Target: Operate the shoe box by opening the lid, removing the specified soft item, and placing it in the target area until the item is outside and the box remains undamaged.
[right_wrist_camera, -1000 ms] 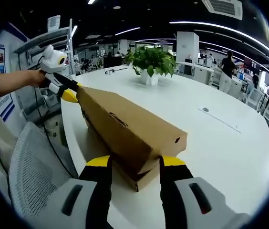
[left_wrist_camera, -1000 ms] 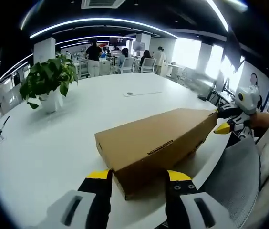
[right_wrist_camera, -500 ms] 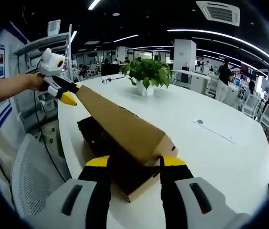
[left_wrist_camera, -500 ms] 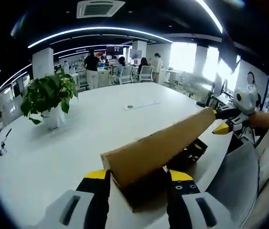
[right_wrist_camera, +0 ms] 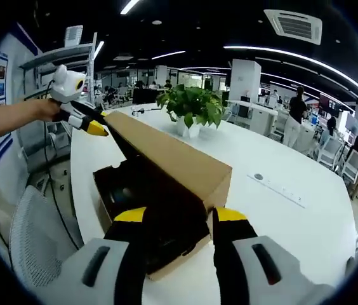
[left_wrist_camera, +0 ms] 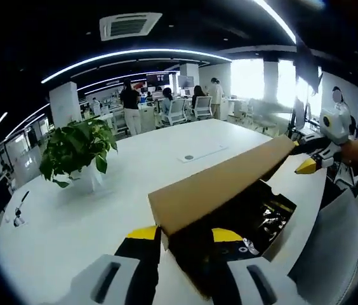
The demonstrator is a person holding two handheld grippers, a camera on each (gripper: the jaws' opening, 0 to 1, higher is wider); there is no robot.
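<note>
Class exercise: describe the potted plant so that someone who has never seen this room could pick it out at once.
Start from the big white table with the open cardboard box. Beyond the box, alone on the bare tabletop, stands the plant. It is the one leafy green thing there, in a white pot, while the box is brown and flat-sided.

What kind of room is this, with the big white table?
Most likely an open-plan office. The big white table has a potted plant on it, people stand among desks and office chairs behind, and strip lights run overhead.
</note>
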